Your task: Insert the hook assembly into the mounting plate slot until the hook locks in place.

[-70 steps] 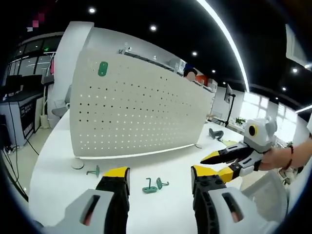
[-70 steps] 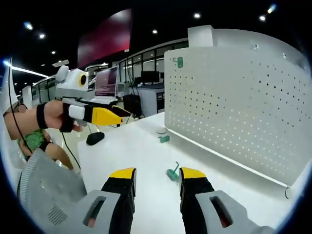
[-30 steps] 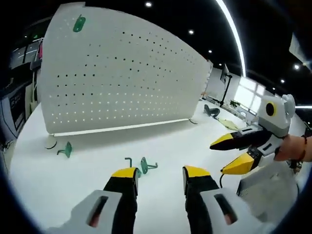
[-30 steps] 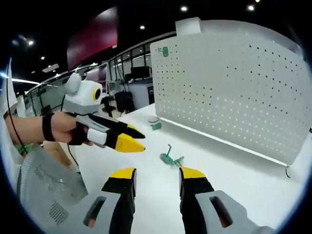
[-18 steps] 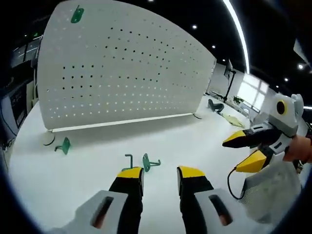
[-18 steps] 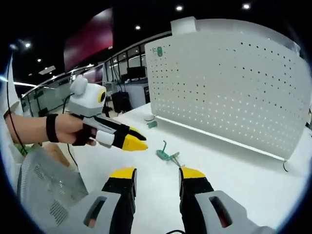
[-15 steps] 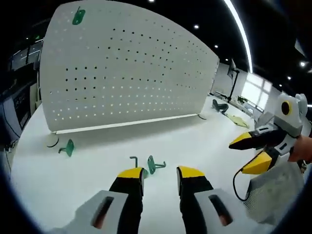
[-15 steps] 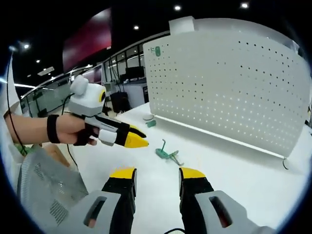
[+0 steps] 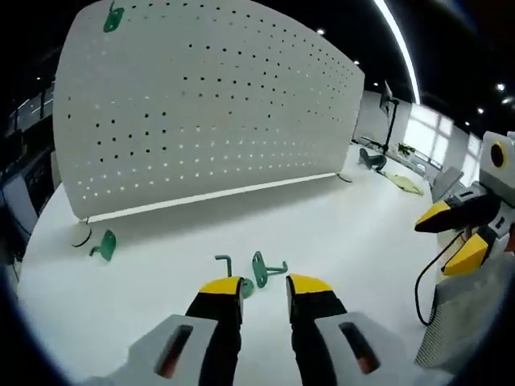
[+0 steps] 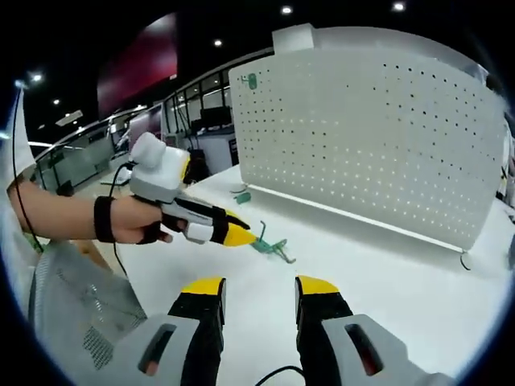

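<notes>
Left gripper view: left gripper [image 9: 264,283] low over a white table [image 9: 362,233], yellow-tipped jaws narrowly parted and holding nothing, just short of two green hooks [image 9: 256,269] lying on the tabletop. Beyond, upright white pegboard [image 9: 209,104] with a green hook [image 9: 113,16] mounted near its top corner; another loose hook [image 9: 105,244] near the board's base. Right gripper [image 9: 459,233] at the far right, jaws apart.

Right gripper view: right gripper [image 10: 257,283] with jaws wide apart and empty. Person's hand [image 10: 133,221] holding the left gripper [image 10: 237,236], tips at the hooks [image 10: 269,247] on the table [image 10: 386,273] before the pegboard [image 10: 362,137].
</notes>
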Tool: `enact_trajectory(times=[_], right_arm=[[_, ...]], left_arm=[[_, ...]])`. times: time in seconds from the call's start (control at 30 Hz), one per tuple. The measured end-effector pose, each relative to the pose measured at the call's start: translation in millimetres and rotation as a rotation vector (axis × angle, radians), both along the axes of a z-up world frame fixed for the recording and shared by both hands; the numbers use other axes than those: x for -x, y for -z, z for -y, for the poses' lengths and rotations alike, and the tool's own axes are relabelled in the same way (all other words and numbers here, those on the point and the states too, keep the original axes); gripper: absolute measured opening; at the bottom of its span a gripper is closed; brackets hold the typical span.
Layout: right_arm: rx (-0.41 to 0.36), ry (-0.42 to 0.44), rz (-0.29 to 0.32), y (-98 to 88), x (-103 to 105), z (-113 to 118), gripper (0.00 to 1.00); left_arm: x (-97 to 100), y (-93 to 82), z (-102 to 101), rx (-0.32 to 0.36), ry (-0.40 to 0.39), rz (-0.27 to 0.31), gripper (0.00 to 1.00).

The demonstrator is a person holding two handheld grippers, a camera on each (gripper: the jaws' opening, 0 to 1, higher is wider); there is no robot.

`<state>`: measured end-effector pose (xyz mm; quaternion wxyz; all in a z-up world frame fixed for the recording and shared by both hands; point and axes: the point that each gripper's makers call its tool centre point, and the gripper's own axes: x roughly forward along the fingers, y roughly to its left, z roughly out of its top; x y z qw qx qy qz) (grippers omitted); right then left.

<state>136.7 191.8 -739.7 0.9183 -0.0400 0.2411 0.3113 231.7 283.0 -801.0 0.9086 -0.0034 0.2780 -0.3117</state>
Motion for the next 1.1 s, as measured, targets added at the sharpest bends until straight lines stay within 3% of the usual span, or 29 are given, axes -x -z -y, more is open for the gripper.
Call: enact_trajectory(times=[0.1, 0.17, 0.43, 1.1], right_arm=[[0.000, 0.018, -0.001, -1.0, 1, 6, 0.34], [0.002, 0.031, 0.000, -1.6, 2, 10, 0.34], [0.005, 0.062, -0.007, 1.1, 5, 21, 0.34], [0.009, 0.096, -0.009, 0.7, 4, 37, 0.34]], left_arm=[[-0.6, 8.4, 9, -0.007, 0.011, -0.015, 0.20], [-3.3, 15.0, 10, -0.048, 0.011, 0.001, 0.14], [-15.0, 23.0, 16, -0.044, -0.003, -0.017, 0.18], [-23.9, 44.5, 18, -0.082, -0.069, -0.058, 0.08]])
